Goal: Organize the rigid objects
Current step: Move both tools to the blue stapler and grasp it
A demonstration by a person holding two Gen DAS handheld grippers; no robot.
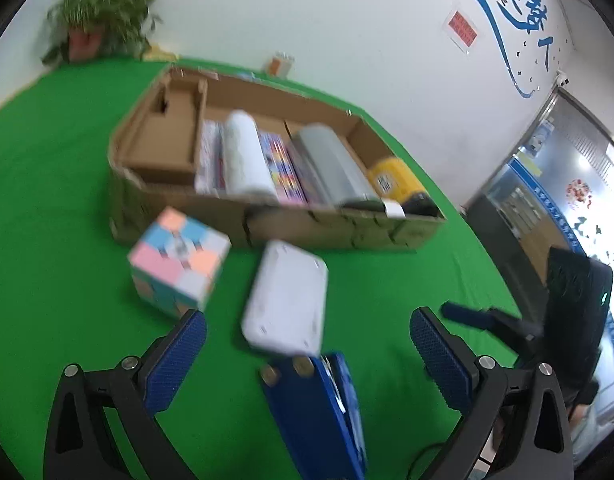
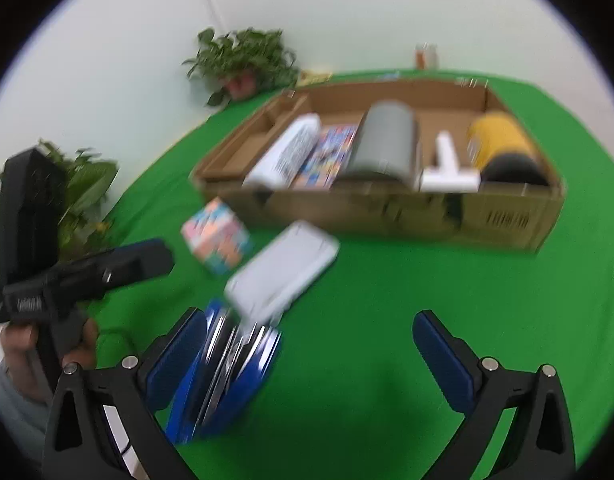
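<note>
Left wrist view: we hold our left gripper (image 1: pixel 307 344) wide and empty, a white case (image 1: pixel 285 296) and blue box (image 1: pixel 323 408) between its fingers, the puzzle cube (image 1: pixel 179 264) ahead-left before the cardboard tray (image 1: pixel 267 228). Our right gripper (image 2: pixel 309 344) gapes empty too.

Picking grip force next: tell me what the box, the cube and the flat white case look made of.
Box: corrugated cardboard, matte brown, with creased, folded walls.
Cube: likely hard plastic, in pastel tiles.
Flat white case: probably smooth moulded plastic, with rounded corners; blur hides finer finish.
</note>
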